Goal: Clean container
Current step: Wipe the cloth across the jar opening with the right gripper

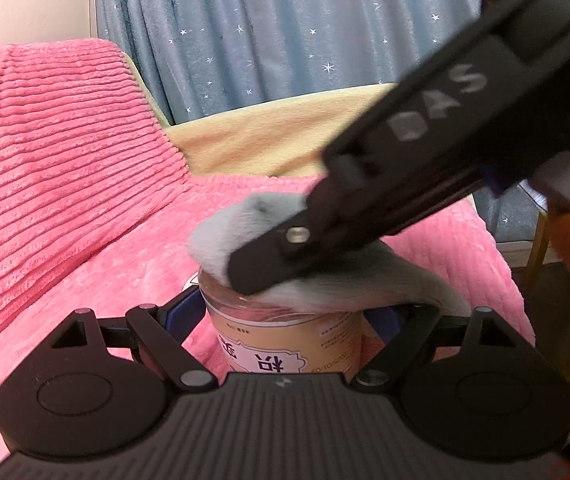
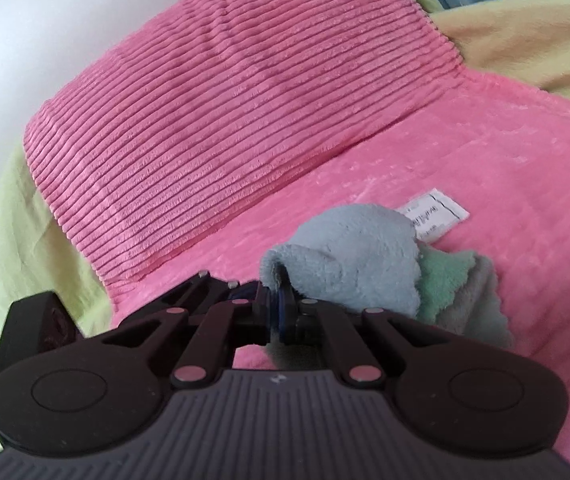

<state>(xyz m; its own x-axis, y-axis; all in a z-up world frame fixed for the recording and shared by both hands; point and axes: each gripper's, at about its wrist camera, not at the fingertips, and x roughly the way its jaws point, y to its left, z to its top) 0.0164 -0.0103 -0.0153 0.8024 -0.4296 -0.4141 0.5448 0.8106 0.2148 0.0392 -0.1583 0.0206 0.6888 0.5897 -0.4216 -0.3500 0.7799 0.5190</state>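
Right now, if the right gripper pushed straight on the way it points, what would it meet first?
Probably the open mouth of the clear labelled jar: the right gripper, shut on the grey fluffy cloth, angles down onto its rim.

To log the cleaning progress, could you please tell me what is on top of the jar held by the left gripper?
A grey cloth, pinched by the right gripper, lies bunched over the mouth of the jar, which the left gripper clamps. Cloth and gripper cover the opening, so the jar's inside cannot be seen.
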